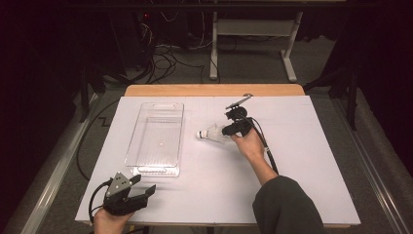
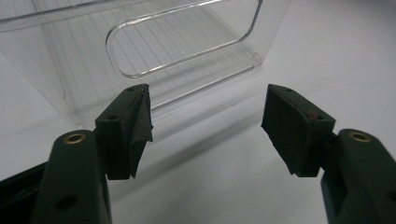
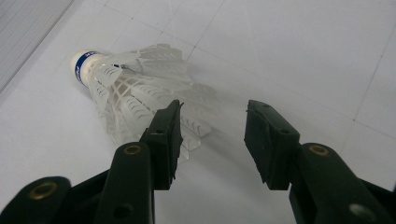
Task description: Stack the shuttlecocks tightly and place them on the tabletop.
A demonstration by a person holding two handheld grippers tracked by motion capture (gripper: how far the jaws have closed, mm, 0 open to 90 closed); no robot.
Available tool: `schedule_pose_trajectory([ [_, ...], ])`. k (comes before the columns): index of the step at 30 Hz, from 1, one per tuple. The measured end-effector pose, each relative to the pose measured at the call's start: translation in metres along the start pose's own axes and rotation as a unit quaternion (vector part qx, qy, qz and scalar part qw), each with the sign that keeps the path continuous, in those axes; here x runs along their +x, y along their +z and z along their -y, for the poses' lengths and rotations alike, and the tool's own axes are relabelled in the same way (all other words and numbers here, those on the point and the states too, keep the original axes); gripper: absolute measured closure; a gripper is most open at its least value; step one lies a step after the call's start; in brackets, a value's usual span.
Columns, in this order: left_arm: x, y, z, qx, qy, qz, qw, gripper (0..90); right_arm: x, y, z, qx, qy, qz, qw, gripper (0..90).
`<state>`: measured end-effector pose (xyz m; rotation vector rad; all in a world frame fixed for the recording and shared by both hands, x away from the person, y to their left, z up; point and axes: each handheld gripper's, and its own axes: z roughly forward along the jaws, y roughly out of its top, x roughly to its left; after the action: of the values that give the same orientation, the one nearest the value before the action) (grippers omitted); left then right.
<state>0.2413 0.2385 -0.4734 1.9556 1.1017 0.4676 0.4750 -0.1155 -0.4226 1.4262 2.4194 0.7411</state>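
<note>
A white plastic shuttlecock [image 1: 210, 133] [image 3: 135, 93] with a blue band on its cork lies on its side on the white table top, cork toward the clear bin. My right gripper [image 1: 226, 130] [image 3: 214, 112] sits low at its skirt end, open. The skirt's rim reaches the left jaw, and the pads press on nothing. A clear plastic bin [image 1: 146, 168] [image 2: 271, 28] stands lengthwise left of the shuttlecock with nothing in it. My left gripper [image 1: 145, 183] [image 2: 208, 98] rests at the table's near left corner, open, with its jaws facing the bin's near handle end.
The white sheet [image 1: 292, 146] covers a wooden table whose far edge [image 1: 214, 90] shows. Beyond it on the floor are cables [image 1: 165, 58] and a white desk frame [image 1: 287, 53]. The right gripper's cable [image 1: 268, 151] runs along the forearm.
</note>
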Motion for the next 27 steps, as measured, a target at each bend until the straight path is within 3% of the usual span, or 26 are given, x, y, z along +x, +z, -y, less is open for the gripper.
schedule_pose_trajectory([
  [27,-0.001,0.000,-0.002,-0.004,0.002,0.004,1.0000,34.2,-0.014,-0.035,0.015,-0.046,0.000,-0.002,0.9989,55.2],
])
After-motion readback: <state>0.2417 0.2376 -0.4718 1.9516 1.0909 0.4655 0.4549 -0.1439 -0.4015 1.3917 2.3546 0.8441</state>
